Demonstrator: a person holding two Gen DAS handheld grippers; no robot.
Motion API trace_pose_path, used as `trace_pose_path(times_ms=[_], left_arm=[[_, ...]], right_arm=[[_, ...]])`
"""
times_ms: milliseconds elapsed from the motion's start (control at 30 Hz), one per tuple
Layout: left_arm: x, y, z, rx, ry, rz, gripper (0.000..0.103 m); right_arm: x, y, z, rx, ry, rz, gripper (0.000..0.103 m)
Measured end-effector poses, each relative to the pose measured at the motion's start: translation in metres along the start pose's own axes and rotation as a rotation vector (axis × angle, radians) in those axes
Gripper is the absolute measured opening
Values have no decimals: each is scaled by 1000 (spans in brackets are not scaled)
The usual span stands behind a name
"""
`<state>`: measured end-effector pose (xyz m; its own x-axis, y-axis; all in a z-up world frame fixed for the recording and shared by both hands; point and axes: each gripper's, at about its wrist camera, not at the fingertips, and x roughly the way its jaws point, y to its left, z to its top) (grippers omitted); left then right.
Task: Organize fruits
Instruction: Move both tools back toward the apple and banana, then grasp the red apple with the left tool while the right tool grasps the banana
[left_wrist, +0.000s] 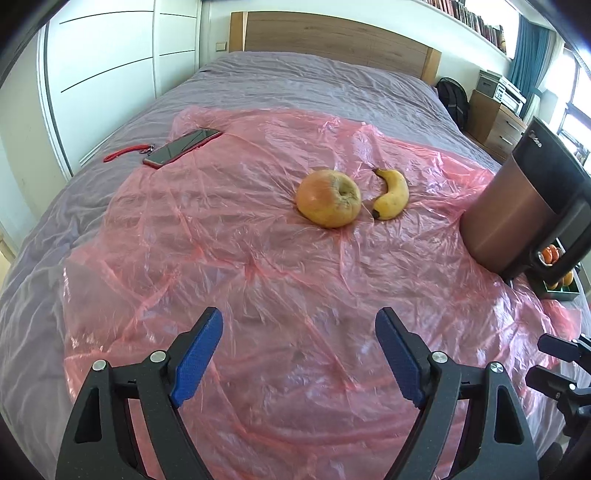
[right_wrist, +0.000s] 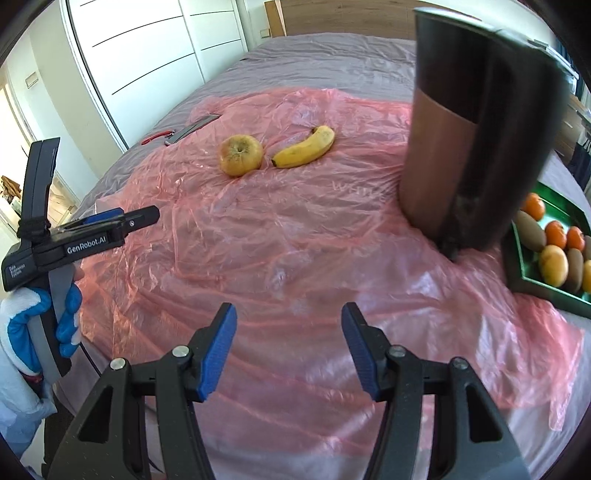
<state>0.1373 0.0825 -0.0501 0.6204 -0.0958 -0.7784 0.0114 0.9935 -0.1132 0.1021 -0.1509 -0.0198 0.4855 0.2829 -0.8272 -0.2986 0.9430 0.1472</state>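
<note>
Right tongs (right_wrist: 289, 332) gaping over pink plastic sheet (right_wrist: 295, 240), apple (right_wrist: 241, 154) just beside banana (right_wrist: 304, 147), green tray (right_wrist: 517, 273) of fruit

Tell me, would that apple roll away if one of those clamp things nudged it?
Probably a little. The apple is round and lies tilted, its stem dimple facing sideways, so a push could turn it over. The crinkled pink plastic sheet over soft bedding would likely slow it soon. The banana lies close beside it and might block it that way.
</note>
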Motion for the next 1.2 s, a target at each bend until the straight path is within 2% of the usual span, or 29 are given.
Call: trace_pose_path(times_ms=[400,667,1000,1200], left_arm=[[59,-19,58,117,-50,-4,82],[107,-24,78,187,-33,5,83],[133,-29,84,216,-15,-18,87],[141,-32,87,213,-9,-35,87]], right_arm=[[64,2,92,5,-33,26,69],[117,-33,148,127,-21,21,68],[167,-68,177,306,24,81,68],[185,-67,188,301,71,70,67]])
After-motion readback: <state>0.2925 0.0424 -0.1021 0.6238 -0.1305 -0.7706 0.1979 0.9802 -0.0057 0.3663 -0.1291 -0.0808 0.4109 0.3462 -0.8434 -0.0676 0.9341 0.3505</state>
